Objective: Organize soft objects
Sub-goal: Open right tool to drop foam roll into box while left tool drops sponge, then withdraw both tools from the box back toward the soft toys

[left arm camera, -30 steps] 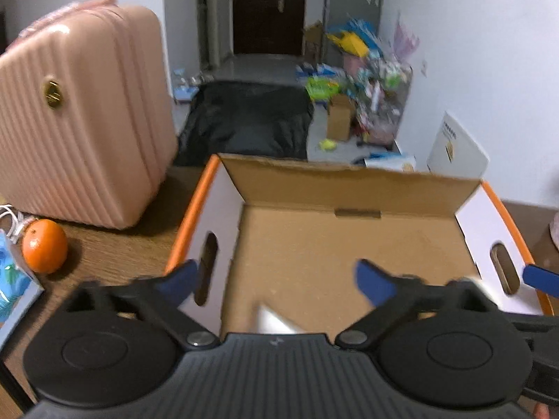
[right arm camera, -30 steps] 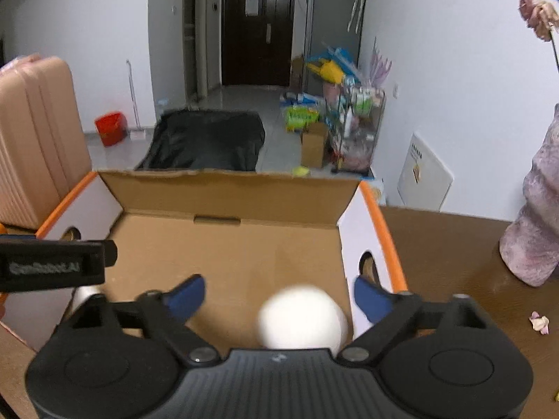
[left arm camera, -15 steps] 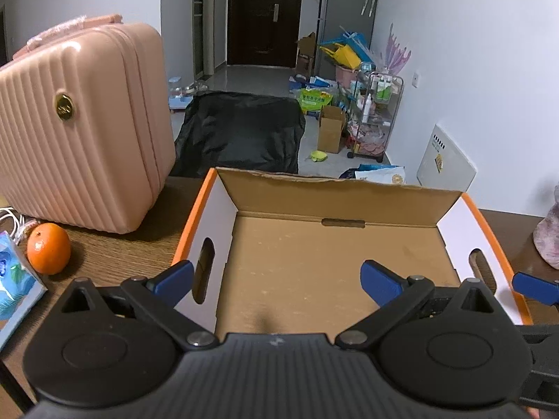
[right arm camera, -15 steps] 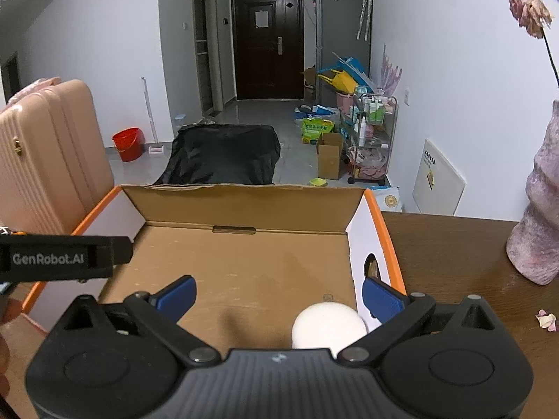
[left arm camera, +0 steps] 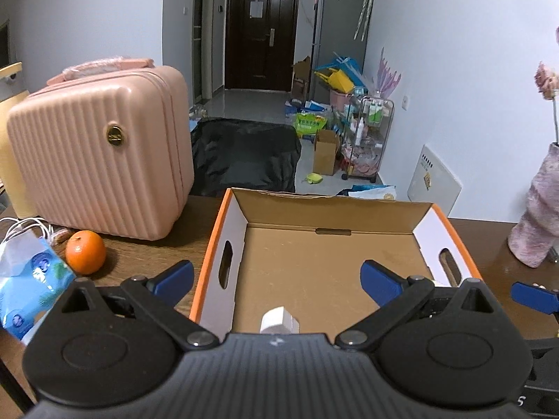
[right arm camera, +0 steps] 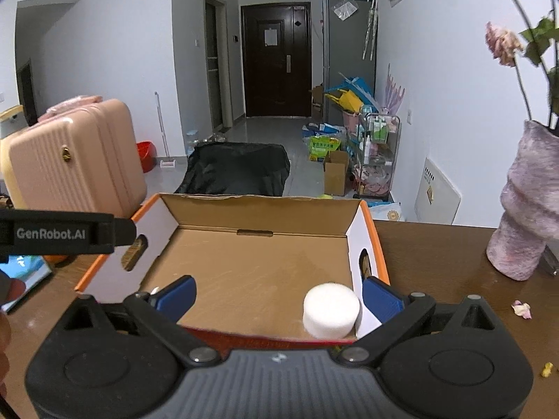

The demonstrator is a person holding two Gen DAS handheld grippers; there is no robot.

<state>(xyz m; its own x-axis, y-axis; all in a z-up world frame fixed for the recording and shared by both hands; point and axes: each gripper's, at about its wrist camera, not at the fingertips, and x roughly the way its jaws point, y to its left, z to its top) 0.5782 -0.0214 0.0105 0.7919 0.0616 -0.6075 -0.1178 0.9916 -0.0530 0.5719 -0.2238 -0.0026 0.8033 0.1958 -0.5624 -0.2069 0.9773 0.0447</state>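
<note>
An open cardboard box [left arm camera: 218, 241] with an orange rim stands on the brown table. On its floor near the front lies a small white block [left arm camera: 279, 319]. In the right wrist view a white foam cylinder [right arm camera: 331, 309] rests in the box [right arm camera: 360, 230], by its front right corner. My left gripper [left arm camera: 276, 279] hovers over the box's near edge, open, nothing between its blue pads. My right gripper [right arm camera: 278, 295] is held the same way, open wide, with the cylinder lying loose below, close to the right pad [right arm camera: 380, 296]. The left gripper's black side [right arm camera: 66, 234] shows at the left.
A pink ribbed suitcase [left arm camera: 101, 167] stands on the table left of the box, with an orange [left arm camera: 85, 251] and a blue tissue pack [left arm camera: 28, 282] in front of it. A pink vase [right arm camera: 527, 209] with dried flowers stands to the right; petals [right arm camera: 522, 309] lie nearby.
Both grippers have drawn back and up from the box, so more of the room shows. The white cylinder stays in the box, clear of the right gripper's pads.
</note>
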